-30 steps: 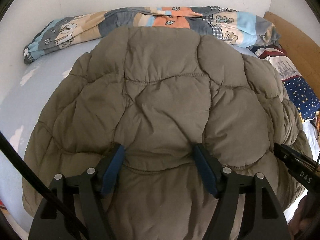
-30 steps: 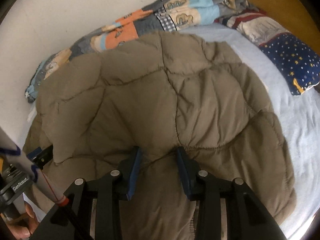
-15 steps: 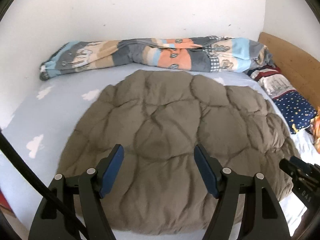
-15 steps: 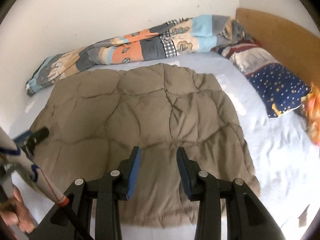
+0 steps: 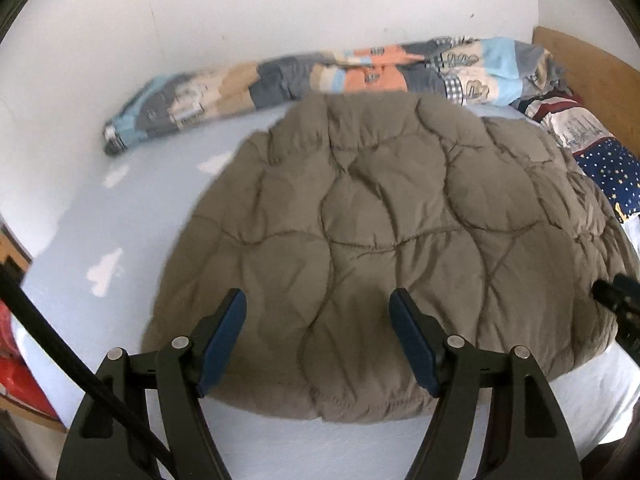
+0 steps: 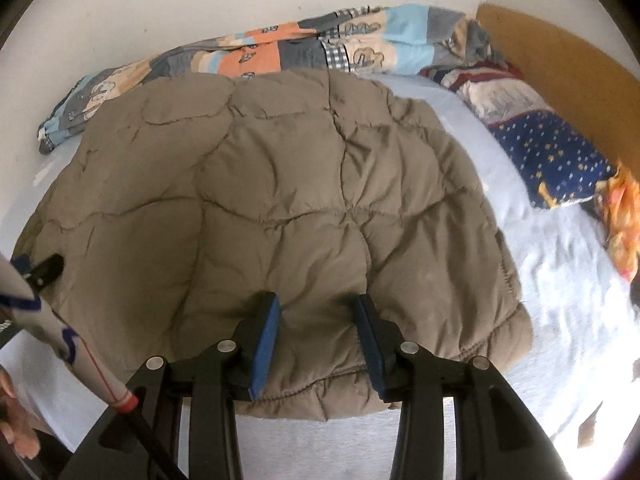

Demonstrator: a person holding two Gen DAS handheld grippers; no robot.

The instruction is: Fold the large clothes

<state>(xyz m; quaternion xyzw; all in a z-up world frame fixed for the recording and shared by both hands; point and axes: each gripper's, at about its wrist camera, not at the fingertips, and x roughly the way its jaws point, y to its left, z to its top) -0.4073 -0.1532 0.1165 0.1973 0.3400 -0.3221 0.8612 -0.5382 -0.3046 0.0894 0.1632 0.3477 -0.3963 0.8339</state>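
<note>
The puffy olive-brown quilted jacket [image 5: 384,224] lies flat on the pale blue bedsheet [image 5: 120,208]; the left gripper [image 5: 318,340] and right gripper [image 6: 318,340] hover above it, jaws apart, clamping nothing

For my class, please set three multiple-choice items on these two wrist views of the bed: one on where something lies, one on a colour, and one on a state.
1. Where does the patchwork quilt lie?
A. bunched along the wall
B. on the floor
C. under the jacket

2. What colour is the puffy jacket?
A. red
B. olive-brown
C. white

3. How does the jacket lie on the bed sheet?
A. hung on a hook
B. rolled into a ball
C. spread flat

Answers:
1 A, it runs along the wall behind the jacket.
2 B, both views show its quilted olive-brown shell.
3 C, it is spread across the sheet.
</note>
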